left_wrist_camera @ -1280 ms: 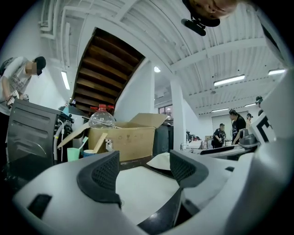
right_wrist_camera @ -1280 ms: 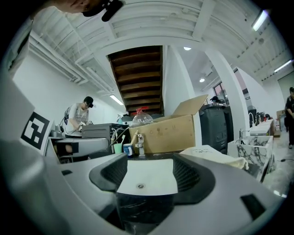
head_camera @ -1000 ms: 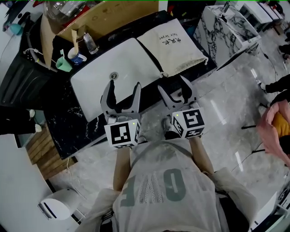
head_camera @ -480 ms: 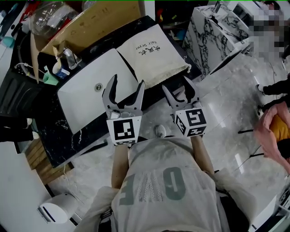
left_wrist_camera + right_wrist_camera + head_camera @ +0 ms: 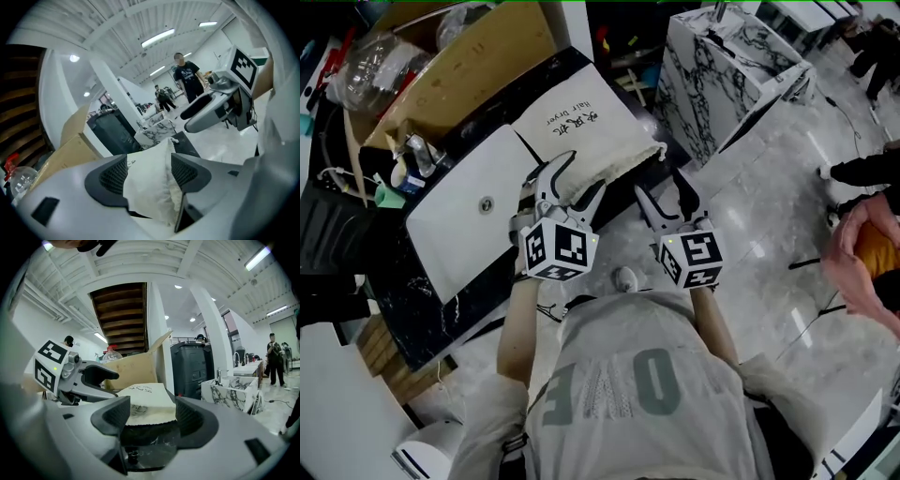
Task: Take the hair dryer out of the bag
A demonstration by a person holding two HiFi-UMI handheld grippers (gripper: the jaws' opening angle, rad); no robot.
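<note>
Left gripper (image 5: 574,184) at bag (image 5: 581,136) printed "hair dryer"

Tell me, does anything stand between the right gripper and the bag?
Nothing visible does. Only bare black counter lies between the open right gripper and the bag. The left gripper is off to the side.

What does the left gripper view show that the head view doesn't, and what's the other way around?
Left gripper view only: the ceiling lights, and a close look at the gathered edge of the bag between the open jaws of the left gripper. Head view only: the white sink and the wearer's grey shirt. Both: the bag, the right gripper and the cardboard box.
</note>
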